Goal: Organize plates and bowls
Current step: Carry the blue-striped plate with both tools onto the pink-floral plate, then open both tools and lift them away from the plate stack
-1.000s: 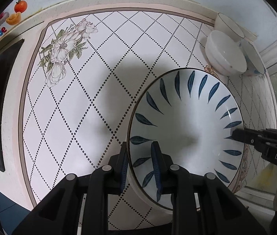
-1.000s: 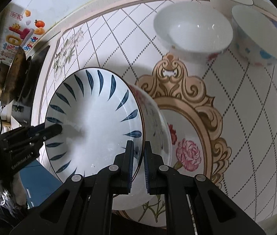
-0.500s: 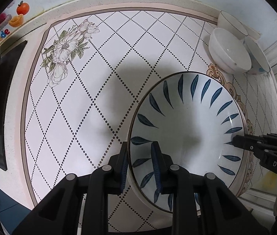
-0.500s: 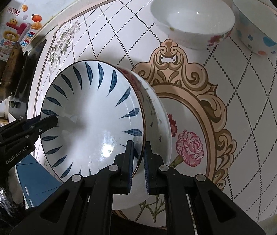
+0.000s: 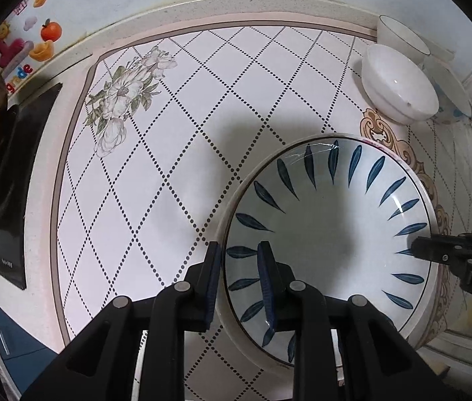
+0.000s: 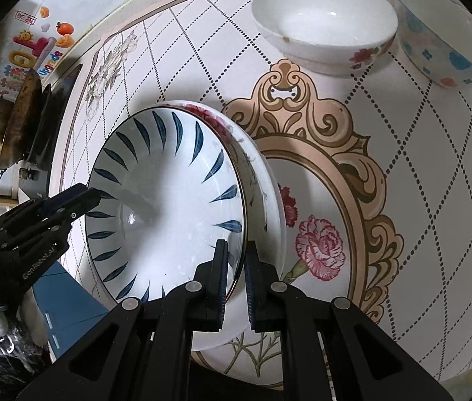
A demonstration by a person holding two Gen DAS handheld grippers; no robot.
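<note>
Both grippers clamp opposite rims of a blue-leaf bowl (image 5: 329, 234): left gripper (image 5: 239, 267), right gripper (image 6: 236, 267). It sits in a floral bowl (image 6: 266, 180) near the countertop's (image 5: 169, 153) front edge; three bowls stand at its back right corner.

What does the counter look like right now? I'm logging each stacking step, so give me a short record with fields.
held item: blue-leaf plate
left gripper: jaws shut on the plate's rim
right gripper: jaws shut on the opposite rim
under the plate: floral plate, its edge showing beside the blue-leaf plate
contact between the two plates: cannot tell
other dishes: white bowl, dotted bowl, far side of the counter
</note>
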